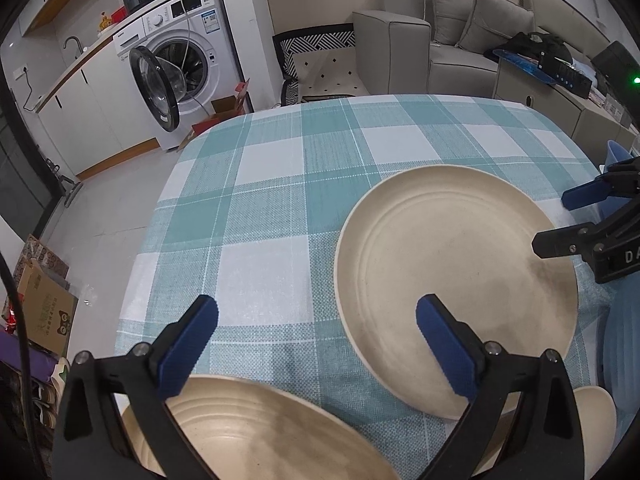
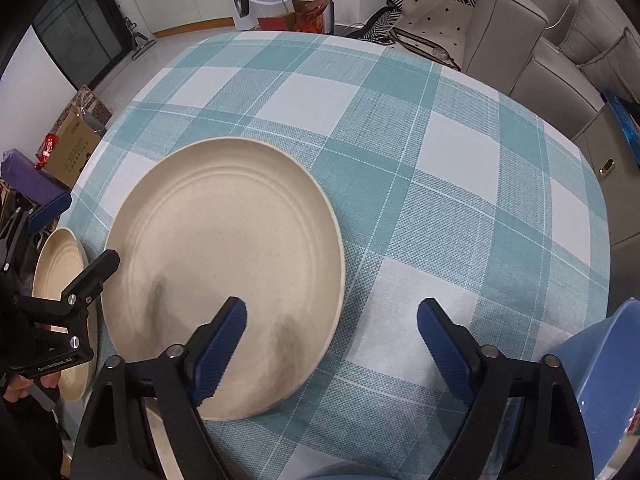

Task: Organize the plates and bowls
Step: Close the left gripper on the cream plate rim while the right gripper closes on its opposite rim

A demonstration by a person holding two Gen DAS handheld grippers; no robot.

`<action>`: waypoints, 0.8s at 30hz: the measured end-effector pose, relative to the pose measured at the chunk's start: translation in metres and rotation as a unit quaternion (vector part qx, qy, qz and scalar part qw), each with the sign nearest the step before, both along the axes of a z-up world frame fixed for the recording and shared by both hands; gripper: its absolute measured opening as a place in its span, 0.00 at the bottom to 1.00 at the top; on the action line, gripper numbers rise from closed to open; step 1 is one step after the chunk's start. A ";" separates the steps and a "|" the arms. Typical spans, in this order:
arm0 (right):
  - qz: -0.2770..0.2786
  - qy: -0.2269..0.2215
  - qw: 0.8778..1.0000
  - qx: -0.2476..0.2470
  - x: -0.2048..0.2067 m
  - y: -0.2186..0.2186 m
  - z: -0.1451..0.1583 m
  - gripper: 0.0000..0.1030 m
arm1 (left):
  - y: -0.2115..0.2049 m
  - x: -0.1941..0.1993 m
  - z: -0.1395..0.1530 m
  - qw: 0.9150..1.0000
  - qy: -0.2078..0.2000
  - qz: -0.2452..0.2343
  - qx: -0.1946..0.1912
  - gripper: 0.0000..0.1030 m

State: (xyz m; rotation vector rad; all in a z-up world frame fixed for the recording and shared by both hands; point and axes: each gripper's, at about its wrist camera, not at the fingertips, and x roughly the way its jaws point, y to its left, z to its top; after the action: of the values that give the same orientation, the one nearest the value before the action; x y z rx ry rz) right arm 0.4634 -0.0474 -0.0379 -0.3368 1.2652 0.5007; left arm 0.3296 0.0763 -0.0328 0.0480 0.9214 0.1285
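Observation:
A large cream plate lies flat on the checked tablecloth. My right gripper hangs open over its near right rim, one finger above the plate and the other above the cloth, and the pads do not touch it. In the left wrist view the same plate is at the right, with the right gripper beyond it. A second cream plate lies at the table's near left edge. My left gripper stands open above it with nothing between the pads. The right wrist view also shows this plate and the left gripper.
A blue bowl sits at the near right of the table. Another cream dish edge shows at the lower right. Around the table are a washing machine, a grey sofa and cardboard boxes on the floor.

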 end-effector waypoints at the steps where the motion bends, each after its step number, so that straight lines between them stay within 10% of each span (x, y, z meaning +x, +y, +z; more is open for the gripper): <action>1: -0.001 0.007 1.000 -0.002 0.001 0.001 -0.003 0.71 | 0.000 0.000 -0.001 1.000 0.003 -0.002 -0.002 0.91; 10: -0.002 0.011 1.000 -0.003 0.005 0.004 -0.009 0.67 | -0.002 0.002 -0.007 1.000 0.016 -0.017 -0.009 0.72; 24: 0.010 0.029 1.000 0.003 0.002 0.011 -0.015 0.30 | -0.006 0.000 -0.010 0.998 0.037 -0.043 -0.040 0.24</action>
State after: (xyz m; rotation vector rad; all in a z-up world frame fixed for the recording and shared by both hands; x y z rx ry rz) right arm 0.4653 -0.0361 -0.0525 -0.3323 1.3170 0.5352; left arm 0.3299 0.0699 -0.0432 0.0183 0.9969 0.0092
